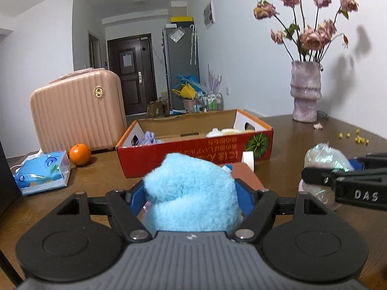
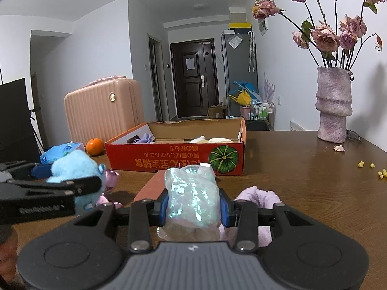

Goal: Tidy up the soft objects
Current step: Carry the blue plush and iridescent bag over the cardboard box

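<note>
since both are squishy and light, mid-body grabs work: left gripper (image 1: 192, 199) squeezes the blue plush (image 1: 191, 193), right gripper (image 2: 193, 209) clamps the crinkly bag (image 2: 192, 198), near the counter (image 2: 302, 169) front edge, before the box (image 2: 179, 159).

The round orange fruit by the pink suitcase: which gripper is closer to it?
Left. The left gripper, clamping the fluffy blue plush toy, sits nearer the orange; the right gripper, holding a shiny crinkly bag, is farther away.
</note>
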### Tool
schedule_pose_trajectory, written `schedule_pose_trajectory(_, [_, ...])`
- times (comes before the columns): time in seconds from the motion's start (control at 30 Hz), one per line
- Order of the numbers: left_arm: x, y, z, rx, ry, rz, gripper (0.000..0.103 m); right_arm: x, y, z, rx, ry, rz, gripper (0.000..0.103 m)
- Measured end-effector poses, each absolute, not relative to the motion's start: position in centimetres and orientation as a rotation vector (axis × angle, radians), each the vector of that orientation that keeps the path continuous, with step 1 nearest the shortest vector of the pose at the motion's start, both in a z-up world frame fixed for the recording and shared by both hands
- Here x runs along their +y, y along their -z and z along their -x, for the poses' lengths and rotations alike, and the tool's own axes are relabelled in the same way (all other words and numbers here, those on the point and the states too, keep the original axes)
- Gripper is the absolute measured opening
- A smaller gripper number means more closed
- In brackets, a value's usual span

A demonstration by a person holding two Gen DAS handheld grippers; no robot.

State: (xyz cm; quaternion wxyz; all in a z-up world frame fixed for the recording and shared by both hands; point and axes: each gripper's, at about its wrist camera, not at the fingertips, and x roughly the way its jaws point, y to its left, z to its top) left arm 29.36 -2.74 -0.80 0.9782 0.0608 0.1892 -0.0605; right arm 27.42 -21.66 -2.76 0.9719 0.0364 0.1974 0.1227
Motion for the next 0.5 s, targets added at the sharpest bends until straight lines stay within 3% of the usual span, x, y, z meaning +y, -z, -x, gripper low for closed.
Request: schedule_pose_trajectory(0.5, [-0.9, -1.5, -28.2, 0.318, 0.100, -0.036, 0.075, -21.3, 1.8, -27.6, 0.333, -0.245, -0.109, 0.039])
